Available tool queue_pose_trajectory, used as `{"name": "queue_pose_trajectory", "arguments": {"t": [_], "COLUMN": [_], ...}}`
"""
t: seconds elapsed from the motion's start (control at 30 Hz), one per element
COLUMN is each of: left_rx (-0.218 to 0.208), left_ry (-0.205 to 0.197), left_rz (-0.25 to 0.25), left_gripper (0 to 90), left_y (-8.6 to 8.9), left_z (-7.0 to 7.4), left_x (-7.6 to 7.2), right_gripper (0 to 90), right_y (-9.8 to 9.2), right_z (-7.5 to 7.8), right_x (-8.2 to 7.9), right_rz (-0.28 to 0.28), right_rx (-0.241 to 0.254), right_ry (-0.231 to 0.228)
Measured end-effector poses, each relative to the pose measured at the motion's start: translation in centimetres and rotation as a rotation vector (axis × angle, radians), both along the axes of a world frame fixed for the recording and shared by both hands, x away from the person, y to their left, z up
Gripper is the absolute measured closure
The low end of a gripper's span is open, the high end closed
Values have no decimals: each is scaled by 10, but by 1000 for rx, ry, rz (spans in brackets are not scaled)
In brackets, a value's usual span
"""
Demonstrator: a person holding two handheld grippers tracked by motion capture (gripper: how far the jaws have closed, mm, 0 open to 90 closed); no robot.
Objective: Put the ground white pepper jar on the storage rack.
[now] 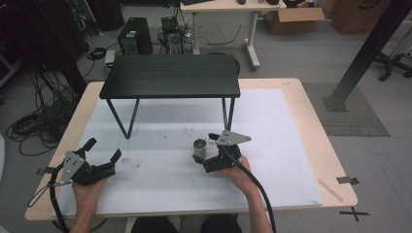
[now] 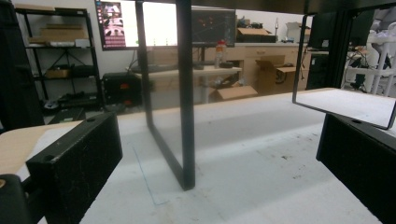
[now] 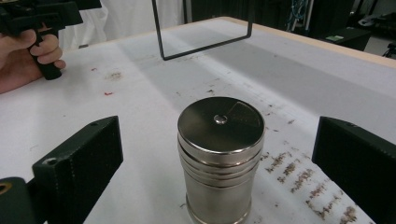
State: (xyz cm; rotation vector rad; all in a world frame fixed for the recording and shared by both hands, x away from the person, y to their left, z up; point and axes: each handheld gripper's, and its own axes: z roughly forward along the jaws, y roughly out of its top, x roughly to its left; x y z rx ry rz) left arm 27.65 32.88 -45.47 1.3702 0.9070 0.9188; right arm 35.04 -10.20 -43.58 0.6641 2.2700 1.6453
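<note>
Steel shaker (image 3: 221, 158), a ribbed metal canister with a flat lid and a small knob at its centre, stands upright on the white surface (image 1: 165, 141), and my right gripper (image 3: 219, 172) has it between its fingers (image 3: 77, 163), which stand wide apart with clear gaps on both sides, touching nothing. In the high view the canister (image 1: 199, 148) sits near the middle of the surface, just in front of the black shelf stand (image 1: 170, 75), with my right gripper (image 1: 206, 153) reaching it from the near side. My left gripper (image 1: 103, 150) rests well apart at the left, its fingers (image 2: 77, 163) spread open and empty, pointing toward one thin black leg (image 2: 184, 93) of the stand. Dark specks and rusty smears mark the surface around the canister.
</note>
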Motion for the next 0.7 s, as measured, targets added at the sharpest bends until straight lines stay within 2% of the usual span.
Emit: {"name": "queue_pose_trajectory", "arguments": {"t": [0.2, 0.37, 0.5, 0.7], "left_rx": [0, 0, 1, 2], "left_ry": [0, 2, 2, 3], "left_rz": [0, -1, -1, -1], "left_gripper": [6, 6, 7, 6], "left_y": [0, 0, 0, 0], "left_z": [0, 0, 0, 0], "left_x": [0, 0, 0, 0], "right_gripper": [42, 87, 124, 233], "right_y": [7, 12, 12, 11], "right_z": [0, -2, -3, -1], "right_x": [3, 4, 4, 3], "right_rz": [11, 4, -2, -1], "right_rx": [-29, -66, -78, -80], "right_ry": [4, 2, 4, -4]}}
